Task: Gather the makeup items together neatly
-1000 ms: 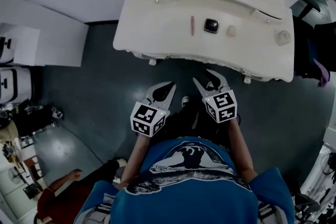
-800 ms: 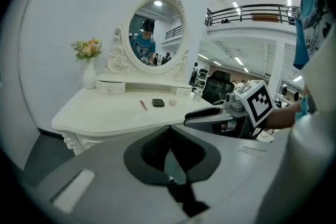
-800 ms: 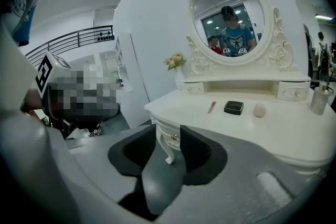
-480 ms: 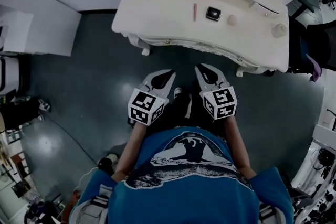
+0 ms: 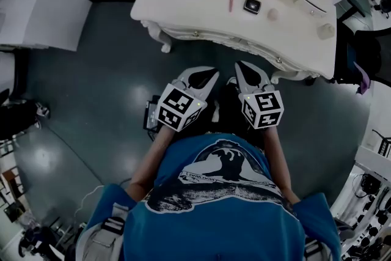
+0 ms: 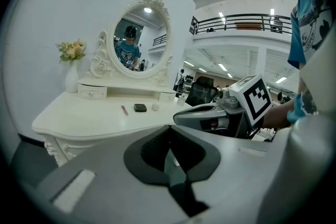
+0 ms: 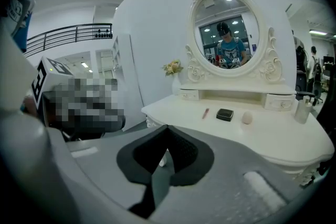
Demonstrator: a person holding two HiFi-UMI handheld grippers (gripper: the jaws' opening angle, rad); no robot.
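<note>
So, the white dressing table sat at 12 o'clock from both tongs, and neither one was over it or touching anything on it. The left gripper and the right gripper hung side by side above the dark floor, just at 6 o'clock of the table's front edge, tips aimed at the table.

The left gripper's jaws were together at the tips with nothing in them. The right gripper's jaws had just been closing and had come fully together, also on nothing.

The makeup stuff was all sitting on the tabletop in a loose row, well apart from the grippers. There was a thin pink lipstick lying flat. A small black compact sat at 3 o'clock of it, near but not touching. A pale round sponge sat at 3 o'clock of the compact, again with a gap. A little pale bottle stood off at about 4 o'clock of the sponge, near the table's right end, clearly apart from the other three.

From the right gripper view, an oval mirror rose at 12 o'clock of the items, with a small bunch of flowers at its 9 o'clock.
</note>
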